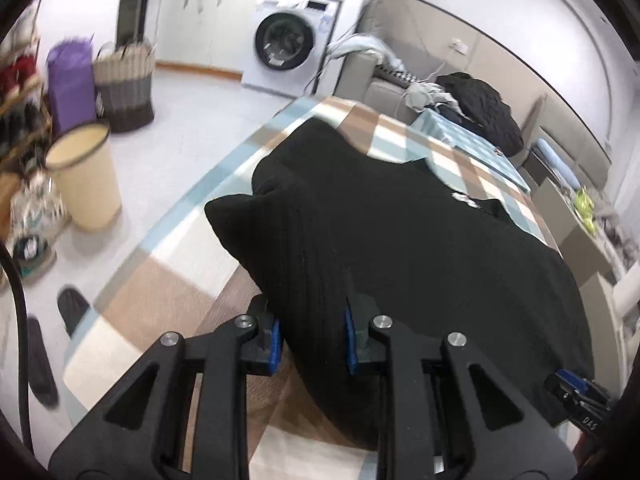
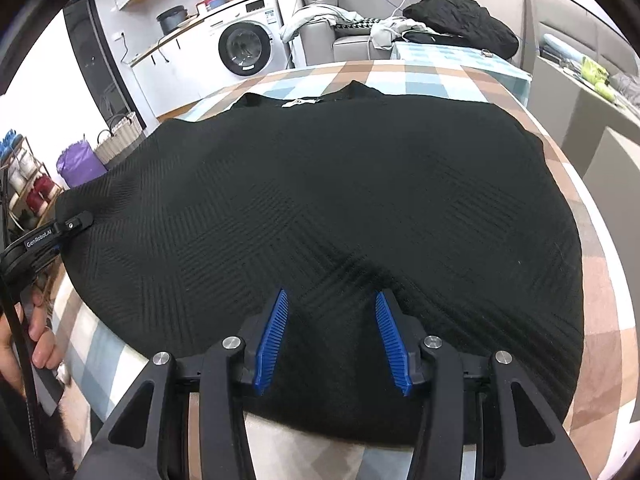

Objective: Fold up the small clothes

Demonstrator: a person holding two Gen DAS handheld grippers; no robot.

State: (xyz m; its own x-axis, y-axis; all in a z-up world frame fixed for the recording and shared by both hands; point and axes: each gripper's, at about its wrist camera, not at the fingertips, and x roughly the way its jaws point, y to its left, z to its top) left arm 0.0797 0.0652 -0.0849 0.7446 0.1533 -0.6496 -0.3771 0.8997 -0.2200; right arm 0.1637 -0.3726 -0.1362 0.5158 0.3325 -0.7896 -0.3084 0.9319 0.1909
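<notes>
While spread on the checked tablecloth (image 2: 432, 76), black knit top (image 2: 320, 184): left hand-held gripper (image 1: 312, 340) clamping its edge, right hand-held gripper (image 2: 332, 340) parted.

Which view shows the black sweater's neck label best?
The right wrist view: the neck label sits unobstructed at the collar of the black sweater, which lies spread flat. The left wrist view shows only a small white blur near the sweater's far edge.

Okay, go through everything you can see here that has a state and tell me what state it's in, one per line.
Black knit top: spread flat on the checked tablecloth, neck label up, not yet folded.
Left hand-held gripper: shut on the black knit top, a fold of its edge bunched between the pads.
Right hand-held gripper: open over the near hem.
Washing machine: door closed.
Beige bin: upright, no lid.
</notes>
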